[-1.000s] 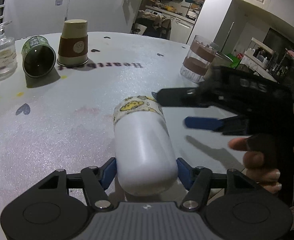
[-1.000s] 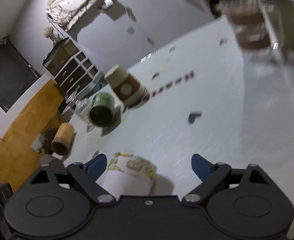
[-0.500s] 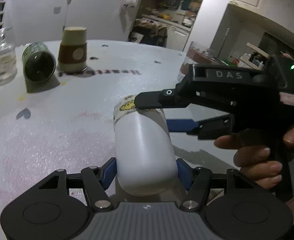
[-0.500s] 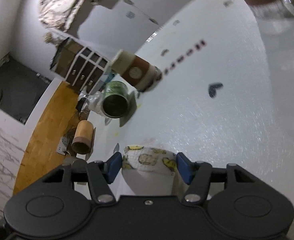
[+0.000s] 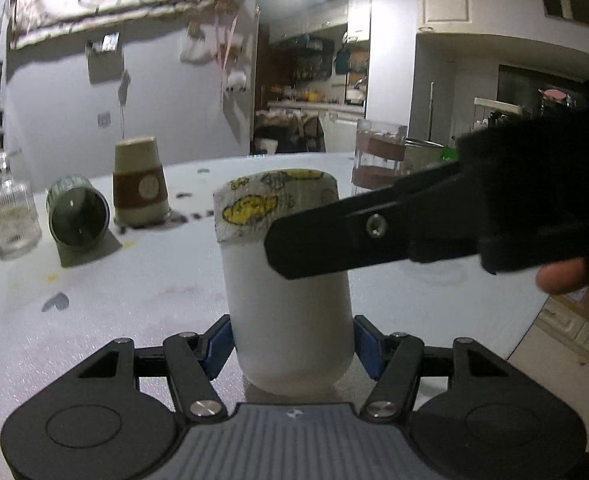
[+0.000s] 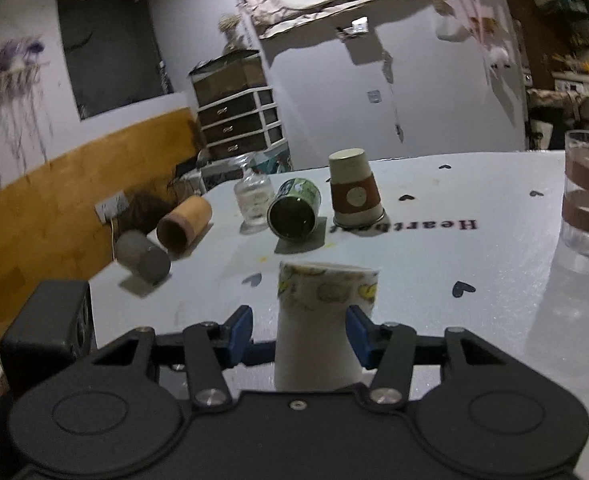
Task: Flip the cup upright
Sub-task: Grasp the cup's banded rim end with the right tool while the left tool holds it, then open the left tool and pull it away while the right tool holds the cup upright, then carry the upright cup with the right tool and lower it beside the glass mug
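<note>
A white cup (image 5: 286,280) with a yellow-patterned band at its rim stands upright on the white table (image 5: 94,300), mouth up. My left gripper (image 5: 292,342) is shut on its lower body, blue pads against both sides. My right gripper (image 6: 299,330) straddles the same cup (image 6: 322,320) near its upper part; its blue pads sit close to the cup with a small gap on the left side. One right finger (image 5: 354,232) crosses in front of the cup in the left wrist view.
An upside-down brown-banded paper cup (image 6: 354,196), a green can (image 6: 294,214) on its side and a glass bottle (image 6: 254,200) sit behind. A brown tube (image 6: 182,226) and a grey cup (image 6: 142,256) lie near the left edge. Stacked glasses (image 6: 584,196) stand right.
The white cup has swung from lying tilted on the table to standing upright. Both grippers rotated with it, and the right gripper stayed around its upper part.
</note>
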Motion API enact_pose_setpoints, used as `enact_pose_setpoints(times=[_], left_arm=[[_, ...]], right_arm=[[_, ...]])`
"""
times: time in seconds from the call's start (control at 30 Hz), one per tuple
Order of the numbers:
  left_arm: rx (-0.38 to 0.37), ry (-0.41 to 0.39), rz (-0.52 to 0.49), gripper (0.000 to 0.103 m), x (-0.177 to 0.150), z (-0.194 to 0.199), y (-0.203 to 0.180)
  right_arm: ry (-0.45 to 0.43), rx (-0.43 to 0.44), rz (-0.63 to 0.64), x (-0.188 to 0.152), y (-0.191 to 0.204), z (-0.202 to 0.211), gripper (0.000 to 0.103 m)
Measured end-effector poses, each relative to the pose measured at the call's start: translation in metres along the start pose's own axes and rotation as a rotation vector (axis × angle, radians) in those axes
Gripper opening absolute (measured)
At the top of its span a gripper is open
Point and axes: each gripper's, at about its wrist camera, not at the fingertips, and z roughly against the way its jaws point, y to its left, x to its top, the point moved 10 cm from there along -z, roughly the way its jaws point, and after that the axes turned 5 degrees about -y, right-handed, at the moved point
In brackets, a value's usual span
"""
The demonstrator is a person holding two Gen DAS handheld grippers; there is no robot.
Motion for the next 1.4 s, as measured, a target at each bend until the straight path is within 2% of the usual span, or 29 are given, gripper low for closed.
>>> enact_pose_setpoints(times=[0.13, 0.23, 0.37, 0.57, 0.7, 0.8, 0.9, 0.93, 1.0, 1.03, 1.07, 1.23, 1.4], left_arm=[[0.019, -0.03, -0.03, 0.064, -0.002, 0.004, -0.003], [0.038, -0.049, -0.075, 0.063, -0.005, 0.006, -0.007], [0.043, -0.052, -0.092, 0.062, -0.009, 0.007, -0.009], [0.058, -0.07, -0.134, 0.062, -0.015, 0.01, -0.013], [0.056, -0.069, -0.127, 0.062, -0.016, 0.012, -0.013], [0.054, -0.07, -0.123, 0.062, -0.016, 0.012, -0.013], [0.054, -0.067, -0.119, 0.062, -0.015, 0.01, -0.011], [0.06, -0.066, -0.12, 0.063, -0.015, 0.009, -0.011], [0.072, -0.07, -0.126, 0.073, -0.014, 0.009, -0.01], [0.078, -0.078, -0.126, 0.08, -0.013, 0.01, -0.01], [0.08, -0.087, -0.127, 0.081, -0.011, 0.011, -0.01], [0.095, -0.105, -0.103, 0.082, -0.008, 0.015, -0.004], [0.122, -0.11, -0.066, 0.082, -0.005, 0.017, 0.007]], right_arm=[[-0.005, 0.02, 0.013, -0.003, 0.004, 0.008, 0.053], [-0.017, 0.003, 0.024, -0.004, 0.004, 0.014, 0.054], [-0.035, -0.015, 0.028, 0.0, 0.001, 0.018, 0.071], [-0.014, -0.031, 0.049, 0.001, 0.001, 0.004, 0.075], [0.007, -0.02, 0.089, -0.001, 0.009, -0.002, 0.075], [0.025, -0.026, 0.138, -0.005, 0.015, -0.005, 0.066], [0.032, -0.032, 0.175, -0.006, 0.018, -0.006, 0.065], [0.032, -0.032, 0.18, -0.005, 0.019, -0.006, 0.065], [0.031, -0.023, 0.181, -0.003, 0.017, -0.008, 0.065], [0.021, -0.041, 0.194, 0.0, 0.014, -0.009, 0.065], [0.007, -0.069, 0.208, 0.004, 0.009, -0.011, 0.065], [-0.052, -0.168, 0.203, 0.035, -0.033, -0.024, 0.065], [-0.095, -0.306, 0.183, 0.067, -0.089, -0.042, 0.065]])
